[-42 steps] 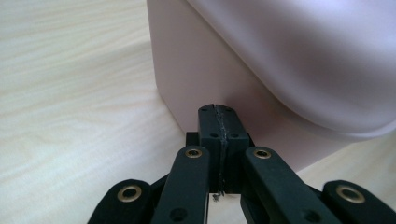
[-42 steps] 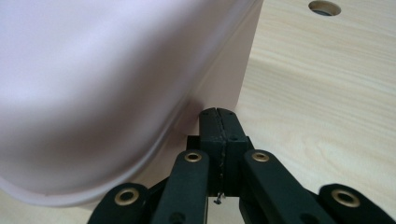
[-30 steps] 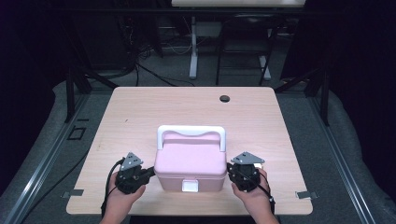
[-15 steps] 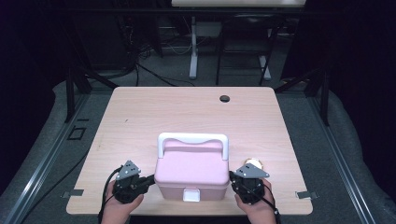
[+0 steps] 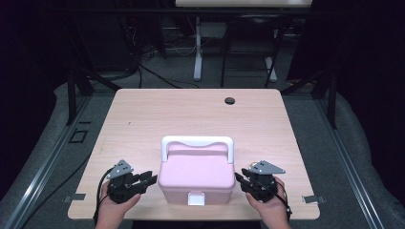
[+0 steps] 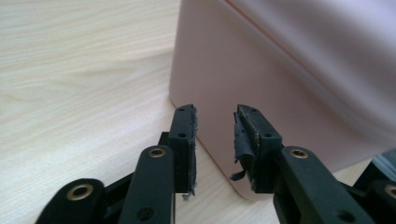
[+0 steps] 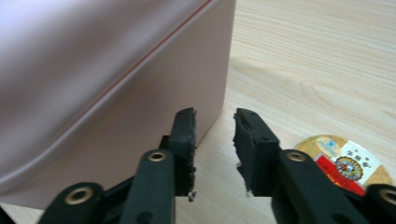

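Pink lidded box [image 5: 196, 175] at the counter's [image 5: 143, 119] 6 o'clock edge, flanked by two grippers.
Both sets of fingers, left gripper [image 5: 147, 182] and right gripper [image 5: 240, 179], part-open and empty; rigid, smooth plastic looks slippery, so grip the white handle [image 5: 197, 141].

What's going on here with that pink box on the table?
A person sits at a wooden table with a handheld tool in each hand. The left tool and the right tool flank a pink box with a white handle, one at each side, near the table's front edge. Both tools are open and point at the box's side walls, gripping nothing. A small round labelled disc lies beside the right tool.
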`<action>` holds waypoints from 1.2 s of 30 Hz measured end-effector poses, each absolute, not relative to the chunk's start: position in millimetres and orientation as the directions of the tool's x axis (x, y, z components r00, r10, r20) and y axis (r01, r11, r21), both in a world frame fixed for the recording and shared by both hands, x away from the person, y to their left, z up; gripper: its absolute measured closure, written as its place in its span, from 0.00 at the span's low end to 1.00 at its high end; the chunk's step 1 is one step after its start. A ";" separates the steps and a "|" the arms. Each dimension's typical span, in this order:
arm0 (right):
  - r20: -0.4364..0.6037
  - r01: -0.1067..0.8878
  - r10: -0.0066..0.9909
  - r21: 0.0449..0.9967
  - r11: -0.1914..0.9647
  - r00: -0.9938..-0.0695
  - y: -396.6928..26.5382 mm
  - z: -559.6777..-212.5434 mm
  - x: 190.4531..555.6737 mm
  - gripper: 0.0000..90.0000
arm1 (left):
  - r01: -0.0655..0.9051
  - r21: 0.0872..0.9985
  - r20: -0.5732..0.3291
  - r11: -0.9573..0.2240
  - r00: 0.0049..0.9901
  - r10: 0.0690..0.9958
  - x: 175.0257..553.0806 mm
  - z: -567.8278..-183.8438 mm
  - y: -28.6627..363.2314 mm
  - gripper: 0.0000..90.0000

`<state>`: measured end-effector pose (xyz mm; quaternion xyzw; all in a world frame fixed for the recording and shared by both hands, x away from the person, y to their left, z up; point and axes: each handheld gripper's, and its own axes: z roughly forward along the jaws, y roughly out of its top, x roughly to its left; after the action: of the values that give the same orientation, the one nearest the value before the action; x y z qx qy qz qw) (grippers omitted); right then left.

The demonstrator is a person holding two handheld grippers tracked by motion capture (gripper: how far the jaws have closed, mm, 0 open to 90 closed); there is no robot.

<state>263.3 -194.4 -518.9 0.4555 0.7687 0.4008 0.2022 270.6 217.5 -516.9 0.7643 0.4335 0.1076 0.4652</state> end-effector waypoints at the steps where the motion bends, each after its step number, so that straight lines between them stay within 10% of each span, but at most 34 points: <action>1: 0.049 0.535 0.859 0.800 0.271 -0.509 -195.9 -517.5 264.7 0.73 | 0.564 0.803 -0.234 -0.191 0.593 0.770 272.1 -514.2 217.4 0.74; 36: 0.124 0.476 0.813 0.856 0.203 -0.569 -198.5 -404.4 303.7 0.64 | 0.538 0.796 -0.242 -0.278 0.703 0.669 325.8 -418.1 193.9 0.62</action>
<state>303.7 -198.5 -404.4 0.4272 0.7540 0.4649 0.1814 325.8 193.9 -418.1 0.7963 0.3788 0.0700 0.4664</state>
